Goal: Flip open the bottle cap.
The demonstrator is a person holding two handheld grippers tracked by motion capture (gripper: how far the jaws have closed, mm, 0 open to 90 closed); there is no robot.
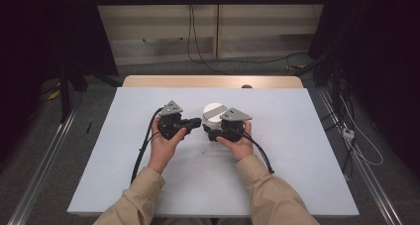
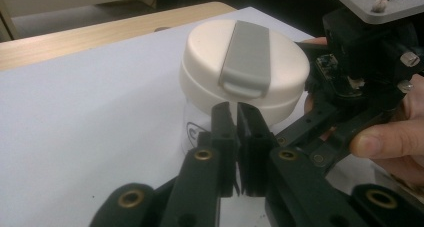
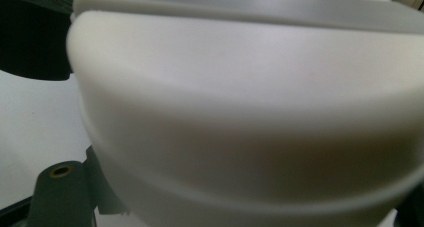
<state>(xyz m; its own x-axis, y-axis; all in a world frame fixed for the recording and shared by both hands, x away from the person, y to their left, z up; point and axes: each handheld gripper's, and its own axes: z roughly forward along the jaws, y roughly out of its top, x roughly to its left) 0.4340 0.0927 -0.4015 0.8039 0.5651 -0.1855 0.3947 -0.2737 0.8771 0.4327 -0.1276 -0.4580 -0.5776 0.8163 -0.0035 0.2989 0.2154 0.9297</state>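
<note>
White sheeting is covering my desk [image 1: 124,175]. My right gripper [image 1: 214,134] is gripping the jar [image 2: 245,77] below its cream lid. My left gripper [image 2: 239,137], jaws clenched empty, is hovering just beside it.

A wooden table [image 1: 148,81] carries a white sheet [image 1: 297,150] (covering nearly all), with a lidded jar [image 1: 213,114] standing on it.
</note>
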